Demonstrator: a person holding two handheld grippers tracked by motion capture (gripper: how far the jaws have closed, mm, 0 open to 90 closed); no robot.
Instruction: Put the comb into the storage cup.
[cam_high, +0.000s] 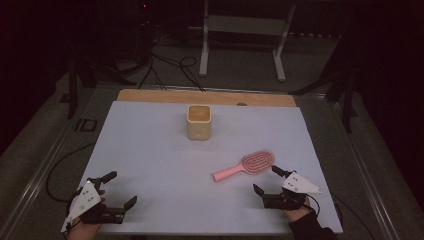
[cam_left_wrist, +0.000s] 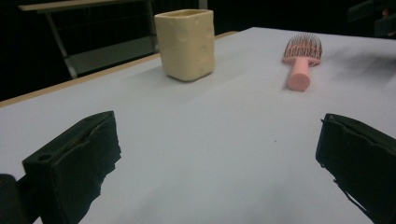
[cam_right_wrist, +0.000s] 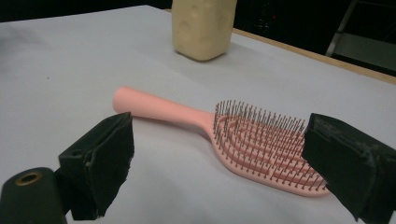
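Note:
A pink hairbrush (cam_high: 245, 166) lies bristles up on the white table cover, its handle pointing left toward the middle; up close it shows as the hairbrush (cam_right_wrist: 243, 135), and farther off as the hairbrush (cam_left_wrist: 301, 58). A cream square cup (cam_high: 199, 121) stands upright at the back centre, the same cup (cam_left_wrist: 186, 43) and cup (cam_right_wrist: 203, 28) in the gripper views. My right gripper (cam_high: 265, 181) rests open at the front right, just short of the brush head, nothing between its jaws. My left gripper (cam_high: 119, 189) sits open at the front left, far from both objects.
The white cover (cam_high: 150, 150) spans a wooden table whose bare back edge (cam_high: 205, 96) shows behind the cup. Beyond the table a white metal frame (cam_high: 240, 35) and dark cables (cam_high: 170, 70) lie on the floor.

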